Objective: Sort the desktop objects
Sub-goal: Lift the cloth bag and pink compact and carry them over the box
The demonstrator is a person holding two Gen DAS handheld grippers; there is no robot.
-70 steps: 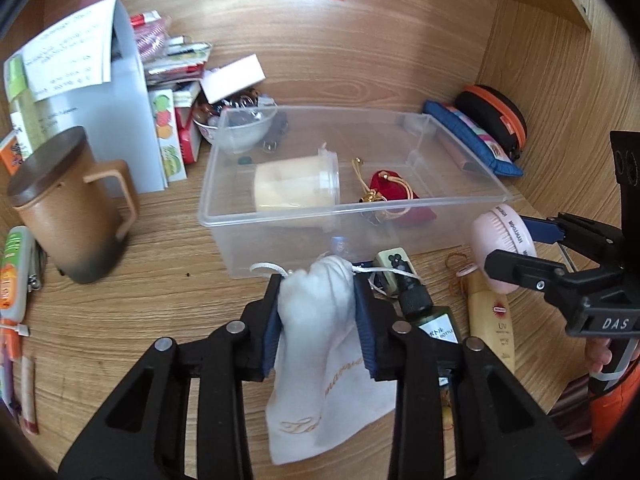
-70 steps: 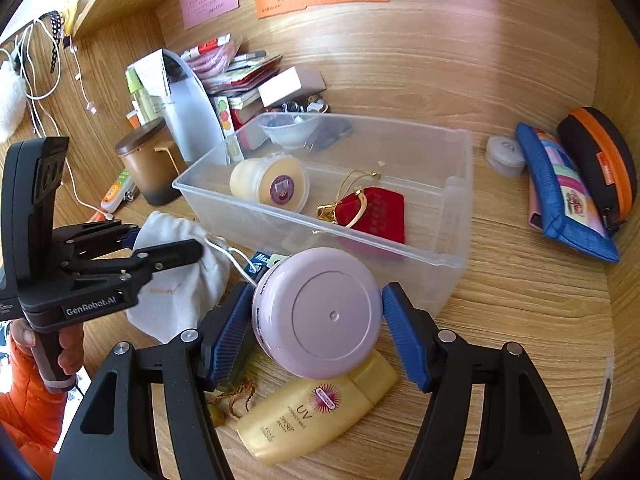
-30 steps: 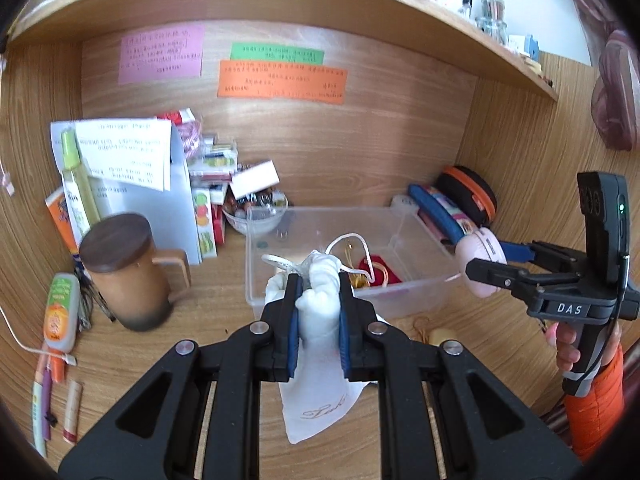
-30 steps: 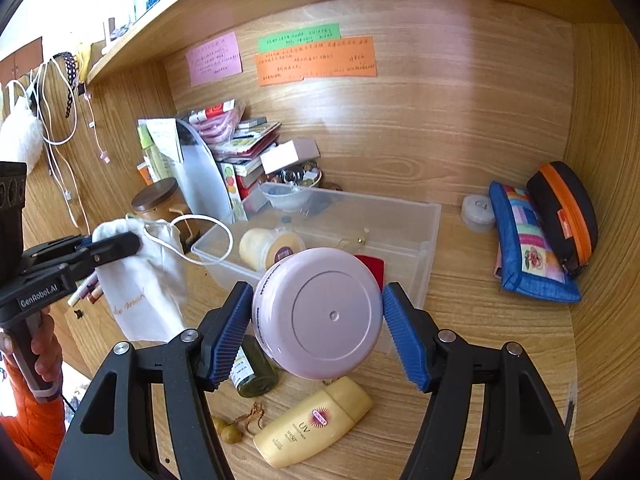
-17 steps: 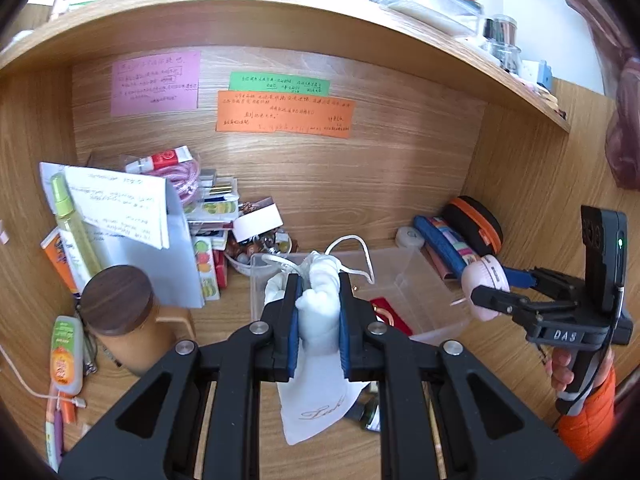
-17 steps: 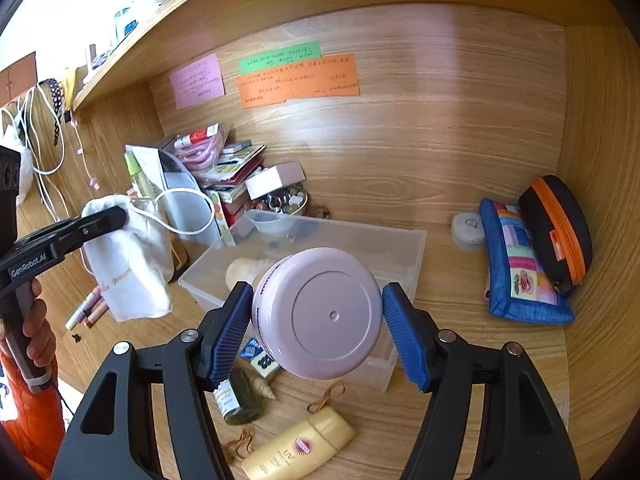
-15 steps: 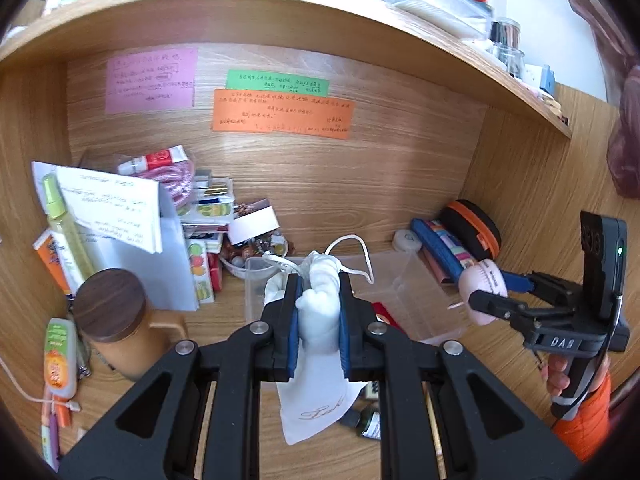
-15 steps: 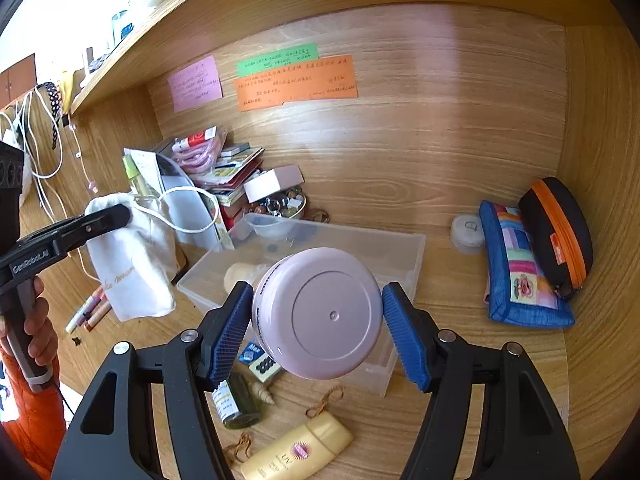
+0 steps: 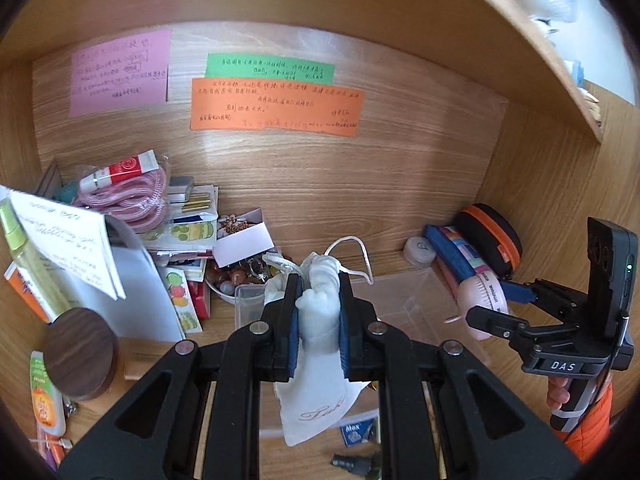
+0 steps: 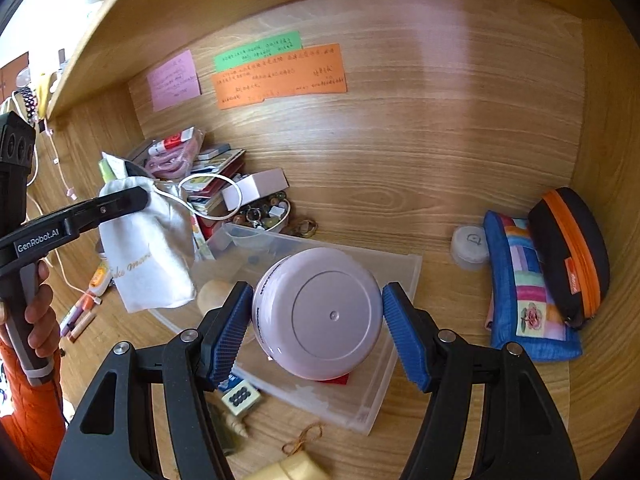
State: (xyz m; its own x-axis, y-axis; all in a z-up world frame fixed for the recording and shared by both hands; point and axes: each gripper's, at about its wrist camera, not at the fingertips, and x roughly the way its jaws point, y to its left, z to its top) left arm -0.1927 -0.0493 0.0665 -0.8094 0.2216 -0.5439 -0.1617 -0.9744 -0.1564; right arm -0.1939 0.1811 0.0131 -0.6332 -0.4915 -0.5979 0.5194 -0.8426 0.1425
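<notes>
We read "GenRobot.AI" on the left gripper (image 10: 124,202), "DAS" on the right gripper (image 9: 486,304), and "Max" on a blue packet (image 9: 354,438).

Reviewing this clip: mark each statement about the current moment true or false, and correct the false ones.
1. The left hand-held gripper is shut on the white drawstring pouch. True.
2. The right hand-held gripper holds a yellow sunscreen tube. False: it holds the round pink container.
3. The clear plastic bin sits on the desk below both grippers. True.
4. The orange note is stuck above the green note. False: the green one sits above it.
5. The blue patchwork pouch lies inside the bin. False: it lies on the desk to the right, beside the black case with orange zipper.
</notes>
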